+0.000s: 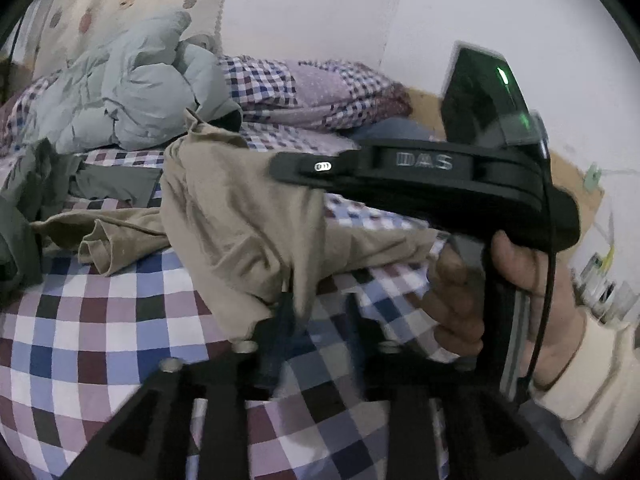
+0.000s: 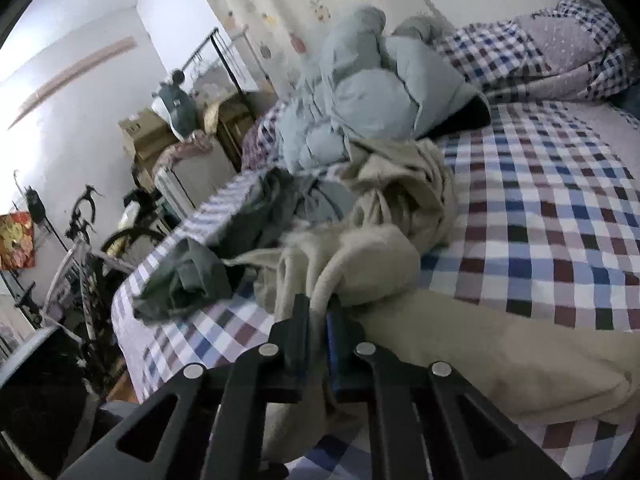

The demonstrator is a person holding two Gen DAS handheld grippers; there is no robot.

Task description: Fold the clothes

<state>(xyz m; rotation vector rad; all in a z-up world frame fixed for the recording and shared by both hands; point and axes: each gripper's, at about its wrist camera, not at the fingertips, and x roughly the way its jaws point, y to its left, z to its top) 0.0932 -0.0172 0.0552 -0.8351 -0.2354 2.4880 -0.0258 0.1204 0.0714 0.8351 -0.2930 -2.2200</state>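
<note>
- Two tongs show: the left gripper (image 1: 316, 312) has its fingers apart over the checked bedsheet (image 1: 100, 320), with the hem of the beige garment (image 1: 240, 216) hanging against the left finger (image 1: 280, 320) but nothing pinched; the right gripper (image 2: 318, 316) is clamped on a fold of the same beige garment (image 2: 380, 264), its two fingers pressed together with cloth between them.
- One beige garment lies across the bed: in the left wrist view it drapes from the right gripper's body down toward the left fingers, one leg or sleeve trailing off to the left.
- One dark green garment (image 2: 188, 280) lies crumpled near the bed edge, just beside the beige one.
- One pale blue-grey padded jacket (image 2: 360, 100) is heaped further back, touching the beige cloth.
- One checked quilt (image 2: 540, 52) is bunched at the head of the bed.
- One hand (image 1: 512, 280) with a cream sleeve grips the right gripper's handle, tool angled downward at the bed; a cable runs past the wrist.
- Beyond the bed edge stand a bicycle (image 2: 92, 240), a cardboard box (image 2: 144, 132) and a metal rack (image 2: 224, 60); a patterned curtain (image 2: 304, 0) hangs behind.
- In the left wrist view the right gripper's black body blocks much of the bed's far side.
</note>
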